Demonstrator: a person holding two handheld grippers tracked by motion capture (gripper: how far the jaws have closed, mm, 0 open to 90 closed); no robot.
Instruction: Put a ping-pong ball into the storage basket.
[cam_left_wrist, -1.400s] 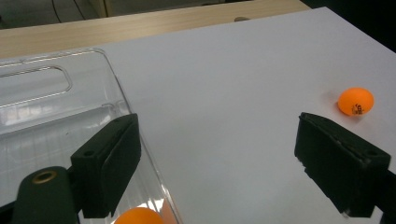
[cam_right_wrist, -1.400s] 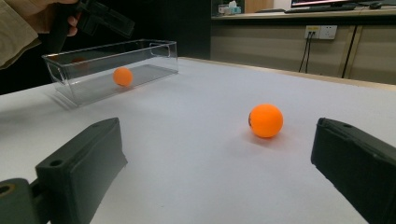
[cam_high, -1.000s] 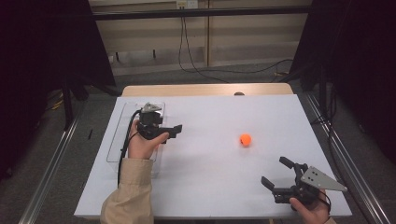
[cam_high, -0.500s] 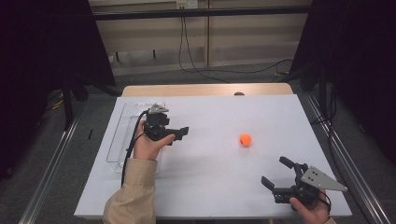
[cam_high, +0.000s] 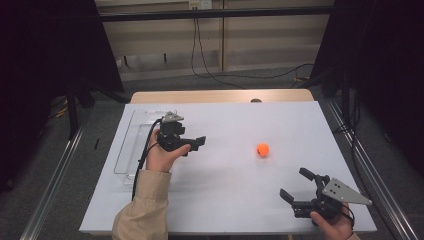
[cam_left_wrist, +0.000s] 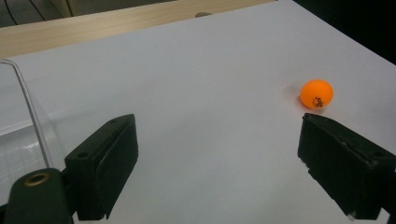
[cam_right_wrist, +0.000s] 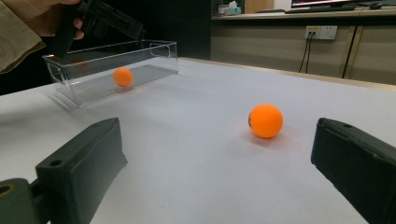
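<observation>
An orange ball (cam_high: 262, 149) lies on the white table, right of centre. My left gripper (cam_high: 196, 144) hovers to its left, beside the clear box (cam_high: 131, 131), jaws open and empty. In the left gripper view the ball (cam_left_wrist: 316, 94) sits just beyond the right jaw of my left gripper (cam_left_wrist: 219, 158). My right gripper (cam_high: 295, 183) rests low at the near right corner, open and empty. In the right gripper view, the ball (cam_right_wrist: 265, 121) lies ahead between the jaws of my right gripper (cam_right_wrist: 215, 163). A second orange ball (cam_right_wrist: 123, 76) lies inside the clear box (cam_right_wrist: 154, 49).
The white sheet (cam_high: 225, 200) covers a wooden table whose far strip (cam_high: 220, 96) shows at the back. The left gripper's black cable (cam_high: 142, 160) trails down along the sleeve. Dark curtains and metal rails flank the table.
My left gripper has drifted a little to the right, away from the clear box and toward the ball. The right gripper and the ball have stayed put.
</observation>
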